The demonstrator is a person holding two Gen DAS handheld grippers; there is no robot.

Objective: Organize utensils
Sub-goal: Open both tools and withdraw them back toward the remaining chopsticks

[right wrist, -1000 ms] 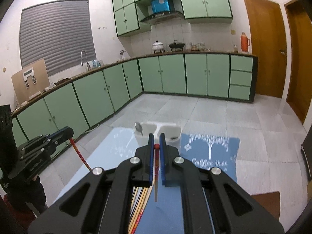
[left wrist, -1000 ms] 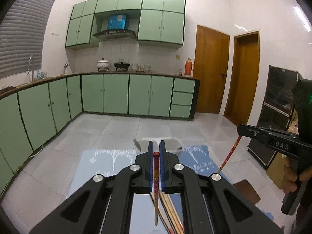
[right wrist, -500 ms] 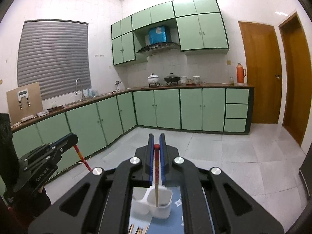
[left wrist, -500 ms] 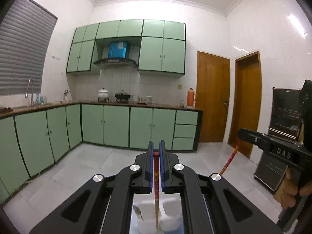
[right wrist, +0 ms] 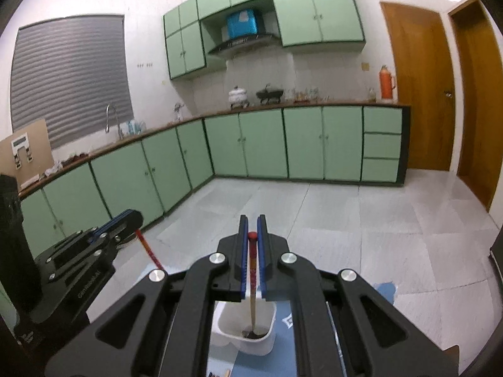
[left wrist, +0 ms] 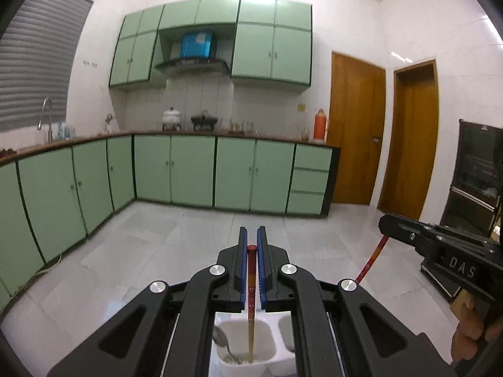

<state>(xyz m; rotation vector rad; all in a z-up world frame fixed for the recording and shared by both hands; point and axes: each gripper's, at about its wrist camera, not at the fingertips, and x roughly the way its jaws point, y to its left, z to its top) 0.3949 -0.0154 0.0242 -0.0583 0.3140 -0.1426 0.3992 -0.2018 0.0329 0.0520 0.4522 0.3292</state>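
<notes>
Blue-padded jaws of left gripper point(left wrist: 252, 238) pressed together on a red-topped chopstick point(left wrist: 251, 286), pinching it near its upper end. Stick hangs almost upright, lower tip down inside the left compartment of a white plastic utensil holder point(left wrist: 270, 345). A metal spoon point(left wrist: 220, 339) leans in that same compartment, bowl up at the left wall. Second compartment just to the right, contents hidden by the gripper body.

Right gripper point(right wrist: 252, 229) likewise clamped on a second red-topped chopstick point(right wrist: 252, 270), pinched near the top, hanging upright with its tip inside a holder compartment point(right wrist: 270, 317); dark patch at the bottom there, cannot tell what it is. Holder sits on a blue mat with white print point(right wrist: 385, 290).

Each wrist view catches the other gripper at the frame edge, stick slanting down from its jaws. A hand point(left wrist: 471, 330) wraps the right gripper's handle at lower right of the left view.

Background: green kitchen cabinets point(left wrist: 191, 169), tiled floor point(right wrist: 345, 220), wooden doors point(left wrist: 358, 132), orange thermos point(right wrist: 387, 82) on the counter.
</notes>
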